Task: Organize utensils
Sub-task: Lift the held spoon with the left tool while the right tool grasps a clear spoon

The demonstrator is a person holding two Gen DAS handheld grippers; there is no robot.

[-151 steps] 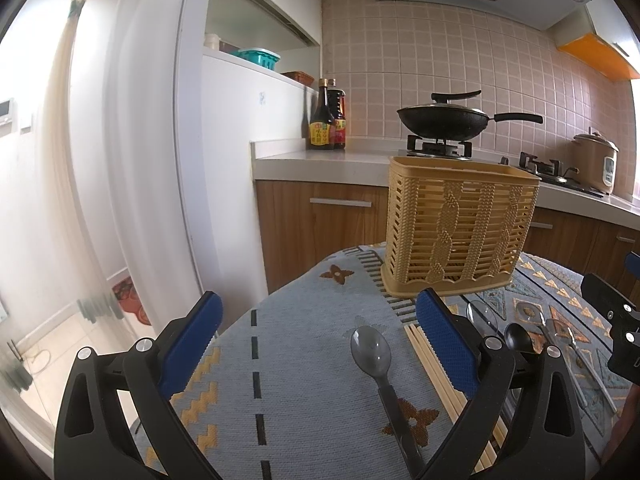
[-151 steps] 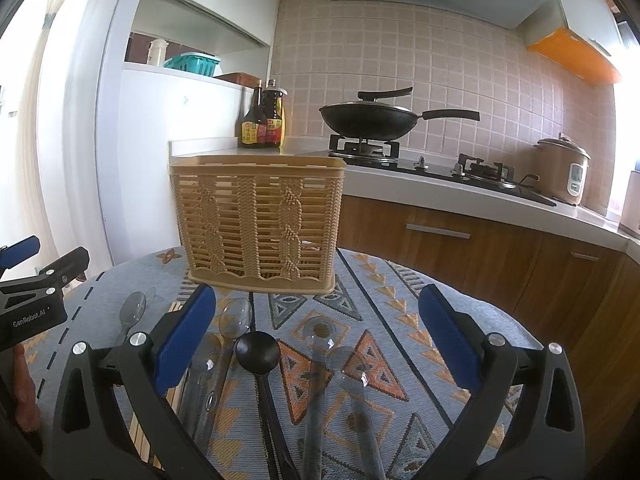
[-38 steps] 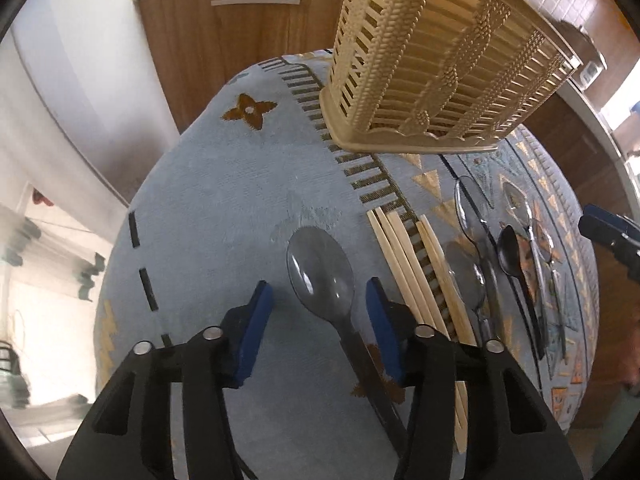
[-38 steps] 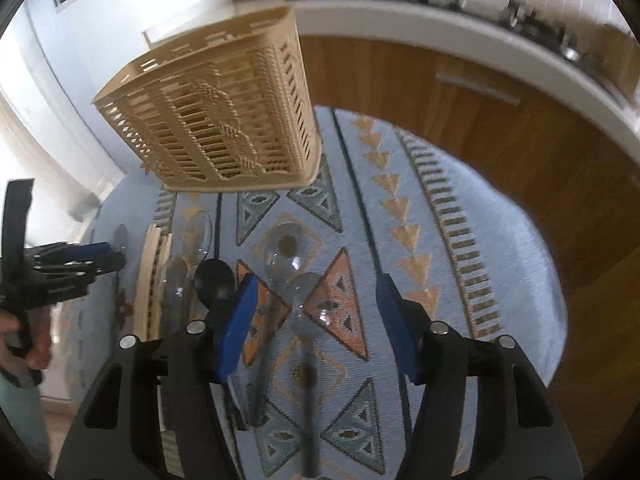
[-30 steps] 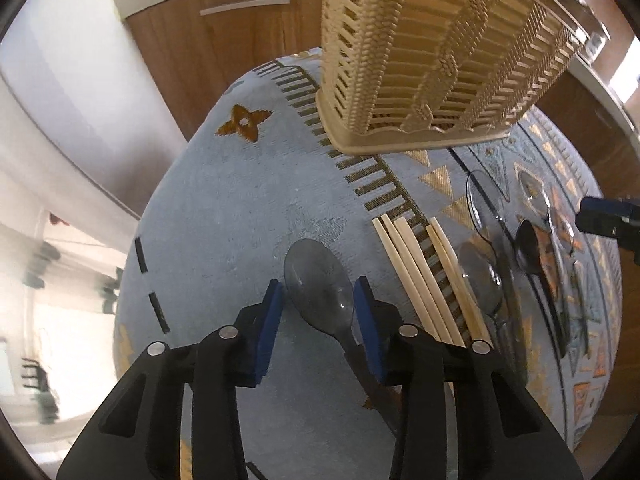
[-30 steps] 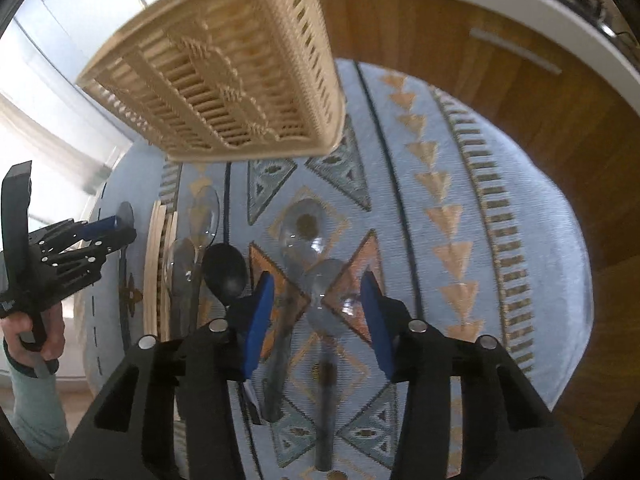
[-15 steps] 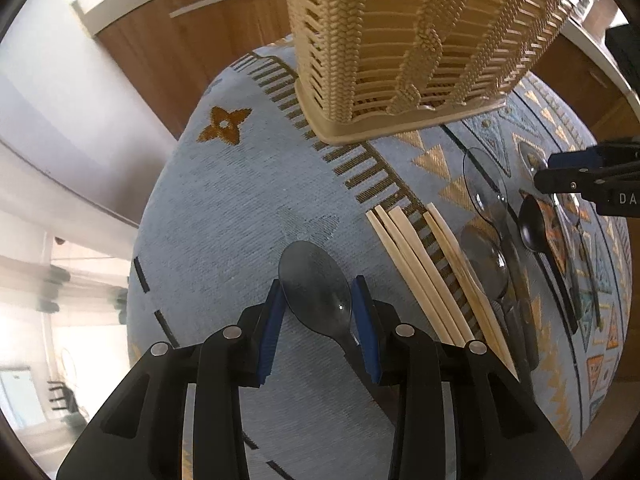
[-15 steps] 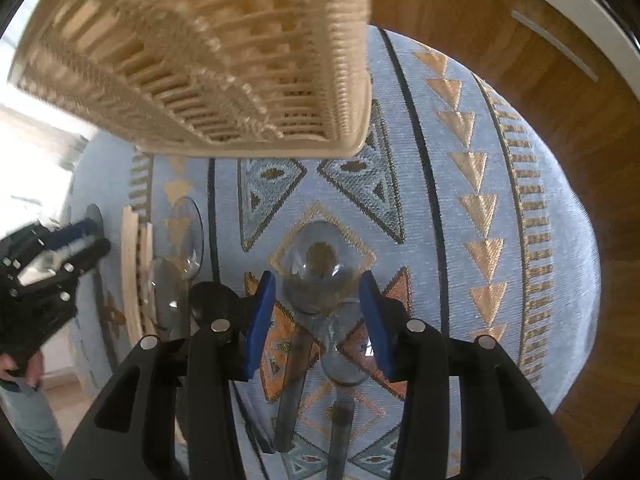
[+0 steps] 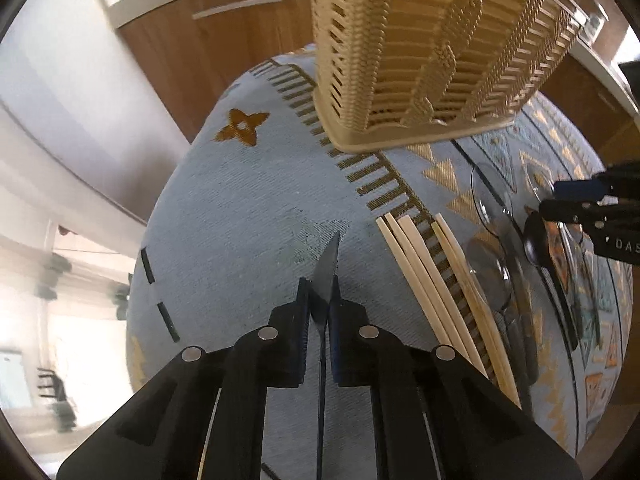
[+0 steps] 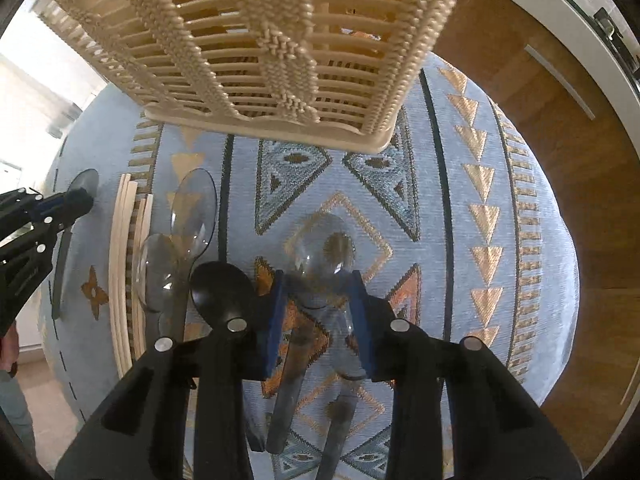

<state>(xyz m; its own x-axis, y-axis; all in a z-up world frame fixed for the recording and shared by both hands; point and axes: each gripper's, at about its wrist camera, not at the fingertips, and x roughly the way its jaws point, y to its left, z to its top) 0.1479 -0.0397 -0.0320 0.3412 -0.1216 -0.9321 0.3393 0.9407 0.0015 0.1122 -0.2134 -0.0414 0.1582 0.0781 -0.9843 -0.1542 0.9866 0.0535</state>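
Note:
My left gripper (image 9: 319, 300) is shut on a smoky grey plastic spoon (image 9: 328, 268), turned on edge between the pads; the same spoon (image 10: 82, 188) shows at the left in the right wrist view. My right gripper (image 10: 320, 312) is partly open, its blue pads either side of two overlapping clear spoons (image 10: 324, 252) lying on the cloth. A black spoon (image 10: 222, 288) lies just left of it. The beige woven utensil basket (image 9: 424, 56) stands at the back of the table.
Several wooden chopsticks (image 9: 428, 264) lie in a row right of my left gripper, with more clear spoons (image 9: 490, 208) beyond. A round table with blue patterned cloth (image 9: 240, 200) holds everything. Wooden cabinets (image 10: 540, 92) stand behind.
My left gripper closed on the grey spoon, which tipped from flat onto its edge. My right gripper moved forward and down over the clear spoons and stayed partly open.

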